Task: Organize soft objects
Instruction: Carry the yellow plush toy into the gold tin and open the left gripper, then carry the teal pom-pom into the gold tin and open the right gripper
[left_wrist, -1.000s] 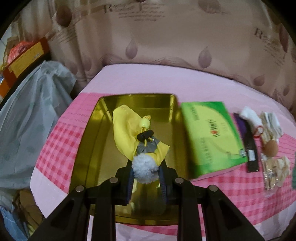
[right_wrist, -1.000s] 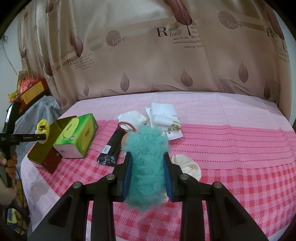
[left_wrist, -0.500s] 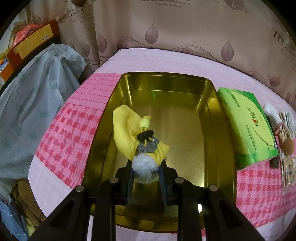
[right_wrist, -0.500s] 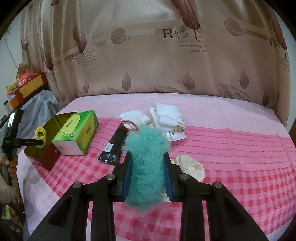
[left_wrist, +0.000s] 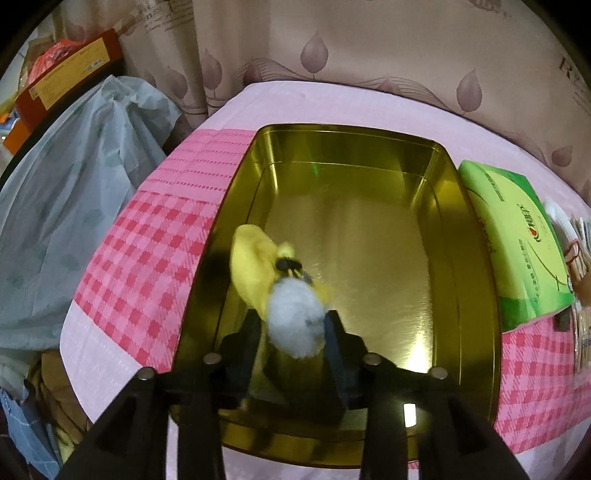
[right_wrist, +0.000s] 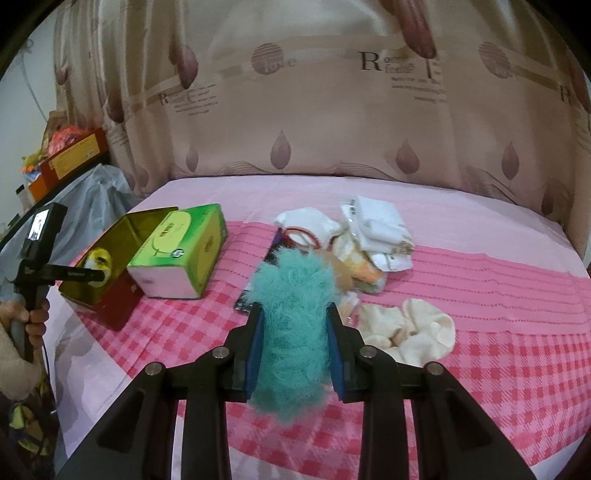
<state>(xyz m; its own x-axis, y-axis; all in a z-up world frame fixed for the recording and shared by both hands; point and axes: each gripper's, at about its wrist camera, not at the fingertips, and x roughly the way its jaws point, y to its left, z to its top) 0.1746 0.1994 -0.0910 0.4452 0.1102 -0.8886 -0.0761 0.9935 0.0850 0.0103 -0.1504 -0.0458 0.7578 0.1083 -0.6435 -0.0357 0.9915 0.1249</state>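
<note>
Where the left tongs (left_wrist: 291, 328) gripped the yellow toy (left_wrist: 273, 284) before, jaws now opening over the tin (left_wrist: 476, 258), right tongs (right_wrist: 293, 325) still clamping the teal fluff (right_wrist: 291, 317).

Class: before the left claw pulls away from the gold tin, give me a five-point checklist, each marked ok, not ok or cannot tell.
1. Left claw over the gold tin: ok.
2. Its jaws are opening around the yellow pompom charm: ok.
3. Charm free of both pads: cannot tell, blurred.
4. Rest of the tin floor bare for more items: ok.
5. Right claw gripping the teal fluffy piece: ok.
</note>
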